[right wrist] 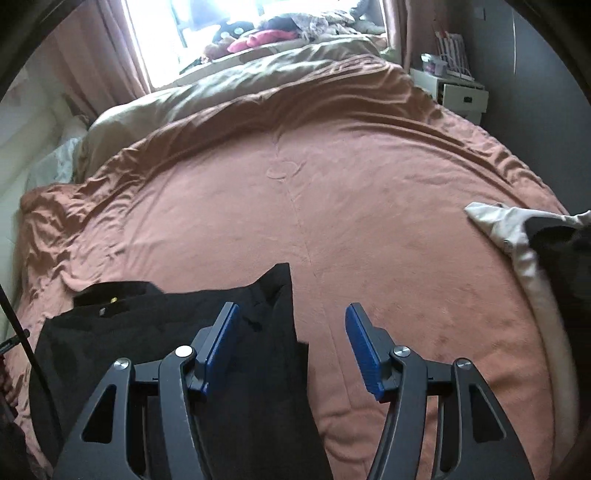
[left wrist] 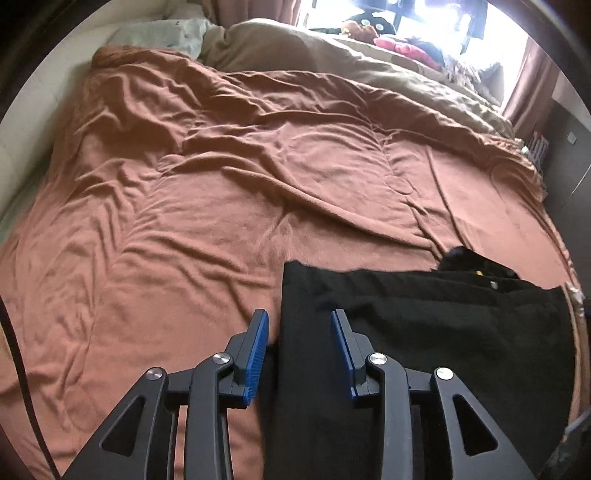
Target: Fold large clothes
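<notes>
A black garment (left wrist: 424, 325), folded with small metal buttons showing near its far edge, lies on the rust-brown bedspread (left wrist: 221, 192). My left gripper (left wrist: 301, 321) is open, its blue pads straddling the garment's left edge just above the cloth. In the right wrist view the same black garment (right wrist: 184, 325) lies at lower left on the bedspread (right wrist: 332, 221). My right gripper (right wrist: 291, 314) is open over the garment's right edge, with its left finger above the black cloth and its right finger above bare bedspread.
An olive duvet (left wrist: 332, 48) and pillows (left wrist: 159, 33) lie at the bed's far end below a bright window with piled items. A white and black cloth (right wrist: 524, 236) lies at the bed's right edge. A white nightstand (right wrist: 454, 92) stands beyond.
</notes>
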